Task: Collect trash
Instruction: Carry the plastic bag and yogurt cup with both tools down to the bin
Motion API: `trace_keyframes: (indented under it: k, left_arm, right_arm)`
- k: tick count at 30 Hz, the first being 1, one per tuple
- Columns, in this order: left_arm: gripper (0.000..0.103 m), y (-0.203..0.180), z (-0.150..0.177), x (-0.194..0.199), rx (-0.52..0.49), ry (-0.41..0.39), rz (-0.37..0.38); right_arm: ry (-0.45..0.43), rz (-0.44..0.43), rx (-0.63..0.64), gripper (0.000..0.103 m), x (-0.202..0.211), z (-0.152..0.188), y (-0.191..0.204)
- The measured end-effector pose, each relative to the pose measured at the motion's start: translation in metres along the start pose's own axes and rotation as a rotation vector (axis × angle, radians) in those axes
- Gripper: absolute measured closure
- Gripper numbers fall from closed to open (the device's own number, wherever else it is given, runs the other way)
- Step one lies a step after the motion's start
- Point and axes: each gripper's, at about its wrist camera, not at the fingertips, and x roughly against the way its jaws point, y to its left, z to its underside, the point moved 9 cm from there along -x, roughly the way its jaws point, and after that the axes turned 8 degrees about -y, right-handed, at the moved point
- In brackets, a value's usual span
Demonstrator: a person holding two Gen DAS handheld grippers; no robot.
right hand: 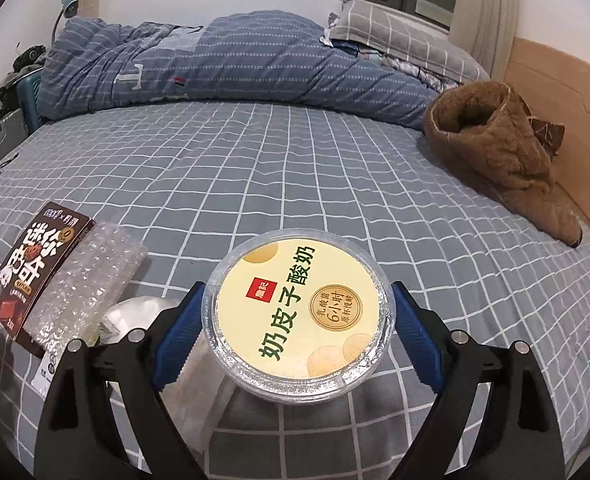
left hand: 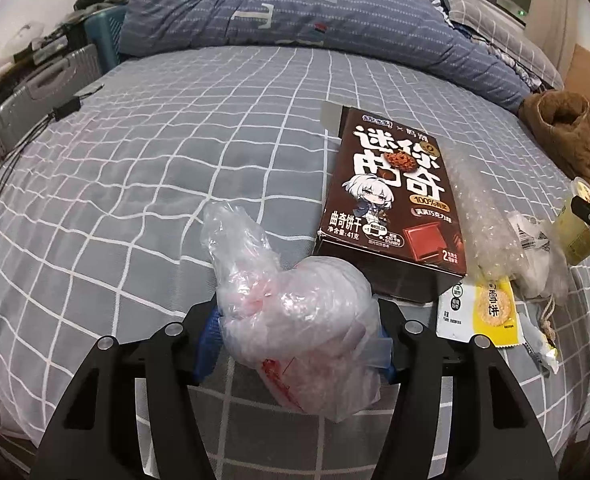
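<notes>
My left gripper (left hand: 299,320) is shut on a crumpled clear plastic bag (left hand: 295,320) with red print, low over the checked bed sheet (left hand: 135,184). My right gripper (right hand: 295,320) is shut on a round yogurt cup (right hand: 299,312) with a cream foil lid, its blue pads (right hand: 175,336) against the cup's sides. That cup (left hand: 579,224) also shows at the right edge of the left wrist view. Between the two lie a brown cookie box (left hand: 391,196), a strip of bubble wrap (left hand: 483,216), a yellow rice-cracker wrapper (left hand: 479,308) and another clear bag (left hand: 539,252).
A rumpled blue quilt (right hand: 215,64) and a pillow (right hand: 407,36) fill the far side of the bed. A brown fleece garment (right hand: 503,152) lies at the right by the wooden headboard (right hand: 567,92). A grey suitcase (left hand: 35,92) and black cables (left hand: 23,144) sit at the left edge.
</notes>
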Motion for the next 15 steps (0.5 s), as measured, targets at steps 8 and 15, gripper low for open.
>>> trace_keyframes:
  k: [8,15]
  left_arm:
    - [0.045,-0.005,-0.003,0.011,0.004,-0.018,0.027]
    - [0.046,-0.017,0.000,0.021,-0.025,-0.027,0.049]
  right_arm:
    - [0.002,-0.006,-0.032,0.018,0.025,0.015,-0.003]
    - [0.000,0.001,-0.036,0.018,0.039,0.026,-0.002]
